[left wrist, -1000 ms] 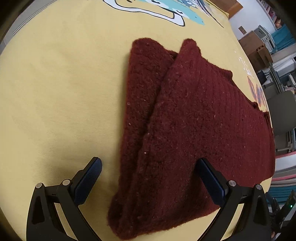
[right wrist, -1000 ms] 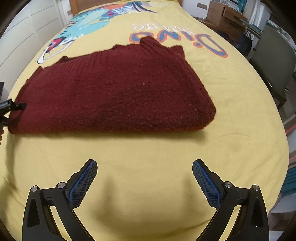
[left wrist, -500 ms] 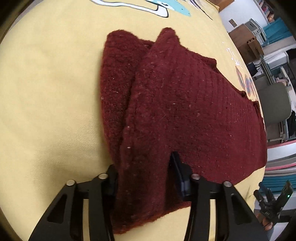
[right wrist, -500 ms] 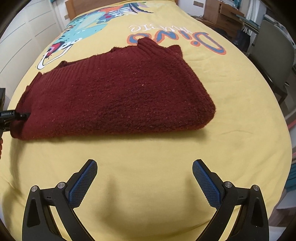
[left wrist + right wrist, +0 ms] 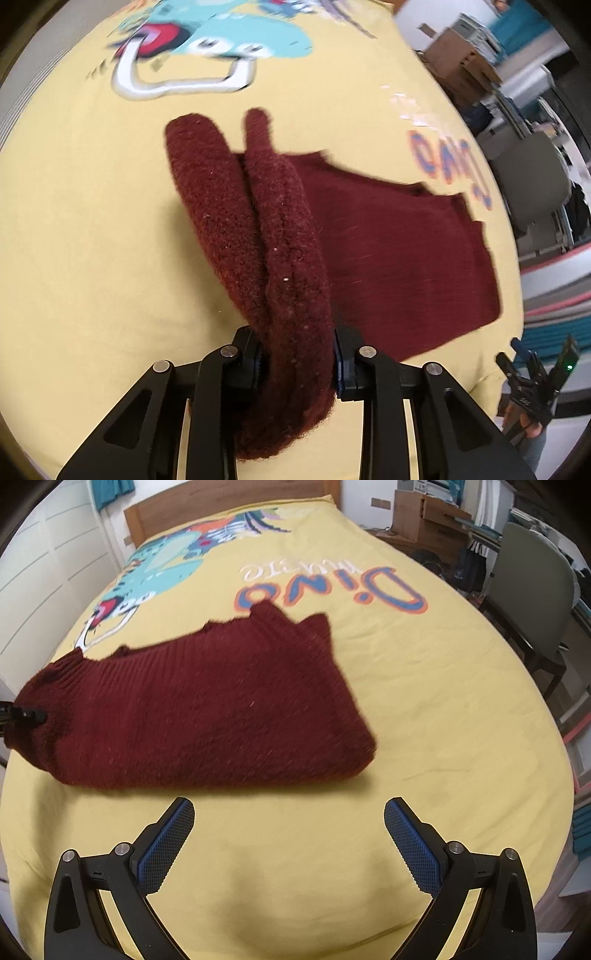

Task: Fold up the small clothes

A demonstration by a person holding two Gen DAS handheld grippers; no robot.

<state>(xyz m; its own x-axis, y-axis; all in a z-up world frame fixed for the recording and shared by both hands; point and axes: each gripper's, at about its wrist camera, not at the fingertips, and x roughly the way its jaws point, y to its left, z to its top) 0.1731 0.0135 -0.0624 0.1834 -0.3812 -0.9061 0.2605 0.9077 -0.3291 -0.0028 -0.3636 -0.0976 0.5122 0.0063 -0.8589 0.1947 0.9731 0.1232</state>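
yellow dinosaur-print bedspread [image 5: 424, 709] carried a maroon knit sweater [image 5: 207, 709], already folded into a band, near its left edge. the left gripper [image 5: 297, 350] was clenched on the bunched left end; another fold seemed left. only the right wrist view showed the right gripper [image 5: 289, 843] spread wide, grasping nothing.

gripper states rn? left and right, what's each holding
Left gripper: closed on one end of the dark red sweater.
Right gripper: open, holding nothing, above the yellow bedspread short of the sweater.
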